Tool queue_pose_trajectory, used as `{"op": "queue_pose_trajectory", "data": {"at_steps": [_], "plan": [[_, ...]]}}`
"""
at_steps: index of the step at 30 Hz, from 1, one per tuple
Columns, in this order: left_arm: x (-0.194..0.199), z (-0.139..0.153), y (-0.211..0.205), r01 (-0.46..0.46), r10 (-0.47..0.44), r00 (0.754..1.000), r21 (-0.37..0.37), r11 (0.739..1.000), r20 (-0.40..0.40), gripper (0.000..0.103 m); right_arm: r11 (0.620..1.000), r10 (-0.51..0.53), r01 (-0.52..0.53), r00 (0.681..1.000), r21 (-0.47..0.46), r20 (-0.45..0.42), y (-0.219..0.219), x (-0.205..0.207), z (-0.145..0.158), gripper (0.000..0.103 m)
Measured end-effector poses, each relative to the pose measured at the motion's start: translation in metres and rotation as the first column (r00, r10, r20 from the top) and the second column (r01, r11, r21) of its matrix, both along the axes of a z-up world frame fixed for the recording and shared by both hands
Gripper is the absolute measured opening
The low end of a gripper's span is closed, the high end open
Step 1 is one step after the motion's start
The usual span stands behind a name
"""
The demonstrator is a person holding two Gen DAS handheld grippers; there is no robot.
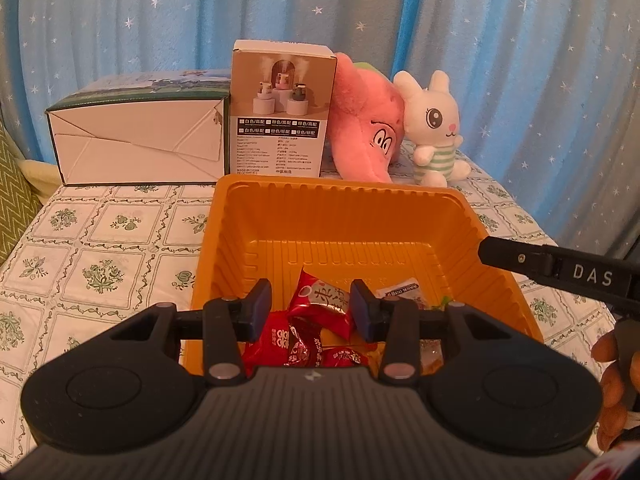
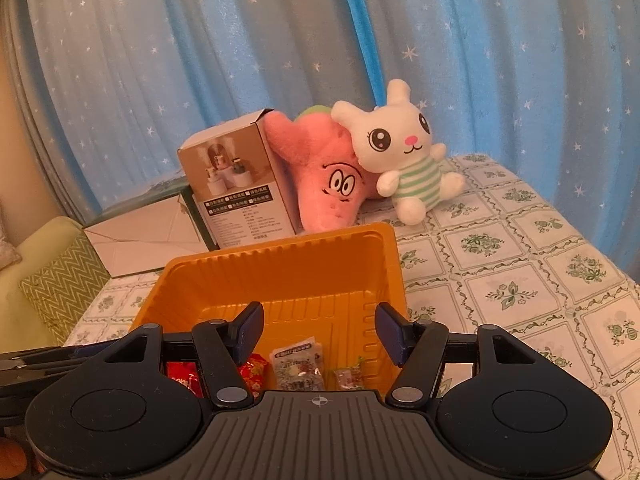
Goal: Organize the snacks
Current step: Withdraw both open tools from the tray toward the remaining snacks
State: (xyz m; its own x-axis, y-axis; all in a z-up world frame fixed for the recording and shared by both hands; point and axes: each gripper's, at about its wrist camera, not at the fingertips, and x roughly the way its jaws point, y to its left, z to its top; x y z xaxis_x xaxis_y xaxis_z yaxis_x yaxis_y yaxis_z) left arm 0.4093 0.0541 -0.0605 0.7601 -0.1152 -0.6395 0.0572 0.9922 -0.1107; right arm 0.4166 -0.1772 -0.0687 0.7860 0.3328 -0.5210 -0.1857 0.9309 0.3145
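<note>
Orange ribbed plastic tray (image 1: 340, 216): on the bench, near edge under both grippers, far wall just in front of the boxes and plush toys.

Red foil snack packets (image 1: 320, 312): several, piled at the near left of the tray floor; one with white printed characters uppermost.

Clear and white printed snack sachet (image 2: 298, 368): flat on the tray floor, right of the red packets; smaller clear wrapped sweet (image 2: 350, 378) just beside it.

Left gripper (image 1: 312, 308): black body, blue pads; poised above the near part of the tray, over the red packets. Jaws parted to a moderate gap, gripping nothing.

Right gripper (image 2: 320, 332): same build; above the near right of the tray, over the sachets. Jaws spread wide, empty. Seen in the left wrist view as a black bar lettered "DAS" crossing the tray's right rim.

Bench cover, white cloth with green floral squares (image 1: 100, 248): spread under everything.

Tan cardboard product box with printed humidifier picture (image 1: 280, 112): upright behind the tray.

Low white carton with dark green printed top (image 1: 136, 136): left of the tan box, touching it.

Pink star-shaped plush toy (image 1: 368, 128): leaning against the tan box, right side.

White rabbit plush in green striped top (image 1: 434, 128): seated against the pink plush.

Blue curtain with white stars (image 1: 480, 40): backdrop.
</note>
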Motion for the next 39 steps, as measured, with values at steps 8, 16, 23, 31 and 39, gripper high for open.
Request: {"op": "queue_pose_trajectory", "data": {"at_steps": [8, 16, 23, 31, 39], "plan": [[-0.008, 0.005, -0.003, 0.022, -0.022, 1.0, 0.011, 1.0, 0.005, 0.039, 1.0, 0.006, -0.005, 1.0, -0.021, 0.017, 0.001, -0.009, 0.004, 0.062], [-0.031, 0.013, -0.004, 0.033, -0.033, 0.999, 0.015, 0.999, 0.02, 0.039, 1.0, -0.016, 0.016, 0.999, -0.011, 0.045, -0.01, -0.028, 0.015, 0.062], [-0.064, 0.014, -0.013, 0.085, -0.086, 0.996, 0.035, 0.996, 0.01, 0.039, 0.998, -0.058, 0.058, 0.998, 0.004, 0.023, -0.03, -0.071, 0.018, 0.062], [-0.117, 0.02, -0.021, 0.127, -0.127, 0.992, 0.002, 0.992, 0.011, 0.039, 0.997, -0.071, 0.072, 0.997, -0.028, 0.017, -0.045, -0.13, 0.014, 0.062], [-0.176, -0.002, -0.031, 0.2, -0.199, 0.979, 0.019, 0.98, -0.049, 0.039, 0.995, -0.065, 0.06, 0.996, -0.077, -0.06, -0.056, -0.195, -0.015, 0.062]]}}
